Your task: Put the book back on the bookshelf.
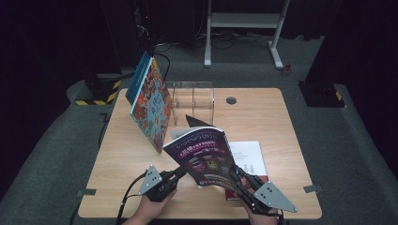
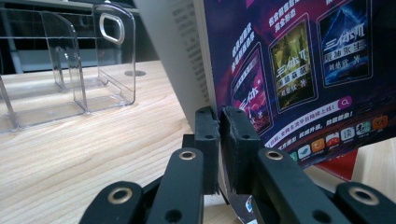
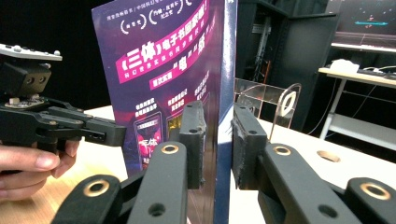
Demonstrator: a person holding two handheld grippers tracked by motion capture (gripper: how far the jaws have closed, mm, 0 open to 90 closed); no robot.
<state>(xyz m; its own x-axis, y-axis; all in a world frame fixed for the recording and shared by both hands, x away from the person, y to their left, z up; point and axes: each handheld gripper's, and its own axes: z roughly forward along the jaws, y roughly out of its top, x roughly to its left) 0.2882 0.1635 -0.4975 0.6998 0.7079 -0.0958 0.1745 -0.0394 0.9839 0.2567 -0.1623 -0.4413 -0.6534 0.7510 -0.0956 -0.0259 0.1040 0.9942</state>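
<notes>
Overhead, both claws on the purple magazine (image 1: 204, 157): left claw (image 2: 218, 135) clamped, right claw (image 3: 218, 140) loosened around it.

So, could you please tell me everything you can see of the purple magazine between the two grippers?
The purple magazine is thin and glossy, its dark purple cover printed with pink banners, Chinese text and small book pictures. It is held up off the wooden table, tilted. The left gripper is shut on one edge; the right gripper straddles the other, a gap showing beside one pad.
</notes>
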